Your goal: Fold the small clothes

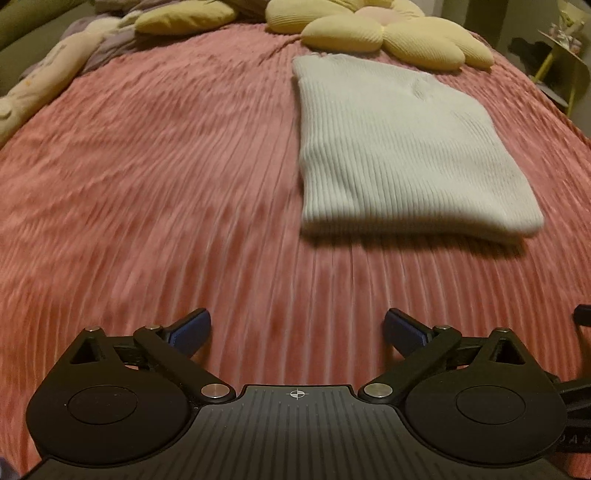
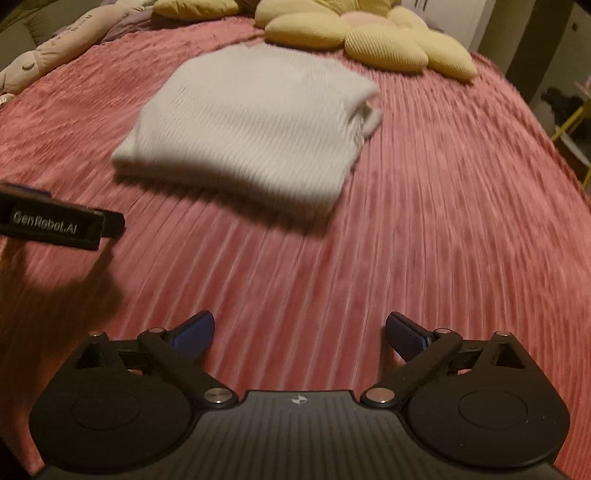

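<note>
Left gripper (image 1: 297,326): black two-finger tool with blue fingers (image 1: 192,326), spread wide and released, nothing between them, only bedspread below.
Right gripper (image 2: 299,328): same black build, blue fingers (image 2: 404,330) parted wide and released, gripping nothing.
Bed cover: pink ribbed plush bedspread (image 1: 147,184) fills most of both views, its ridges running away from the cameras; motion blur softens it.
Task garment: white ribbed knit garment (image 1: 399,147), folded into a thick, roughly rectangular pad, lies flat on the bedspread, apart from both grippers. In the left wrist view it sits ahead and to the right; in the right wrist view (image 2: 251,125) it sits ahead and to the left, so it lies between the two lines of sight. A dark shadow runs under its near edge.
Garment detail: a loose fold sticks out at its right side in the right wrist view.
Pillow: pale yellow flower-shaped ribbed cushion (image 1: 388,33) rests just beyond the garment's far edge.
Left edge: cream and lilac bedding (image 1: 55,74) is bunched along the far left of the bed.
Other tool in view: part of the left gripper, black with white lettering (image 2: 55,225), enters the right wrist view from the left, casting a shadow on the bedspread.
</note>
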Demonstrator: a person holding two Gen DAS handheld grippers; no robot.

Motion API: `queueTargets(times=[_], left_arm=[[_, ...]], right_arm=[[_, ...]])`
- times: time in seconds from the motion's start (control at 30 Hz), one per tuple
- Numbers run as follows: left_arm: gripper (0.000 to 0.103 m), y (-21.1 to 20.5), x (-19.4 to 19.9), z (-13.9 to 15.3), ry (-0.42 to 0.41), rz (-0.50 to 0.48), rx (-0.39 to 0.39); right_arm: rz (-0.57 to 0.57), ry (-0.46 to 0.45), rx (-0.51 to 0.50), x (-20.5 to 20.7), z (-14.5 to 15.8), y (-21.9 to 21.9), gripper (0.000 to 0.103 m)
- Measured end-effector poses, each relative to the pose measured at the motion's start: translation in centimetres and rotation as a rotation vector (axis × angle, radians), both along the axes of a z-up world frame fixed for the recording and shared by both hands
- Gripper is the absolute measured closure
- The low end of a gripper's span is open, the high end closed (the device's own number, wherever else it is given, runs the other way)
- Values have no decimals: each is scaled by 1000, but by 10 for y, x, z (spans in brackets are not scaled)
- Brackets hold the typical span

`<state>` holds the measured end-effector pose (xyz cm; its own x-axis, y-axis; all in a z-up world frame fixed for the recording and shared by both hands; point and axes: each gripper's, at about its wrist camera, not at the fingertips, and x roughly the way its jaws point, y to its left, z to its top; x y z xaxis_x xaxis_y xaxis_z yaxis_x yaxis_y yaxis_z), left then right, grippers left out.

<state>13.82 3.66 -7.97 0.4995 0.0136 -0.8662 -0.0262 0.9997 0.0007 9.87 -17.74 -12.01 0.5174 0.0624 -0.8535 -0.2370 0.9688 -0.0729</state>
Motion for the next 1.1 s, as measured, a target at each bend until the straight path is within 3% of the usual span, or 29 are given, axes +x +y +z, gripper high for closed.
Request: queueTargets(times=[0.13,0.2,0.3,0.4,0.5,0.7,1.1], left_arm=[[0,2,-5,12,34,6,10],[0,3,-5,22,12,13,22],[0,1,-7,43,-43,-8,37],[0,-1,-4,62,-83,-13,31],[0,-6,-3,76,-113,-28,30],[0,-13,1,83,-131,-60,56],[0,-7,3,79,-111,-40,31]], right_arm=[[-64,51,-3,1,13,4,4],[-70,165,-70,13,17,12,4],[-96,90,-29,8,36,11,4],[-128,67,76,9,56,3,4],[-175,30,118,11,72,0,4],[-194,-19,116,7,87,-1,4],[-189,-34,89,9,92,-2,4]])
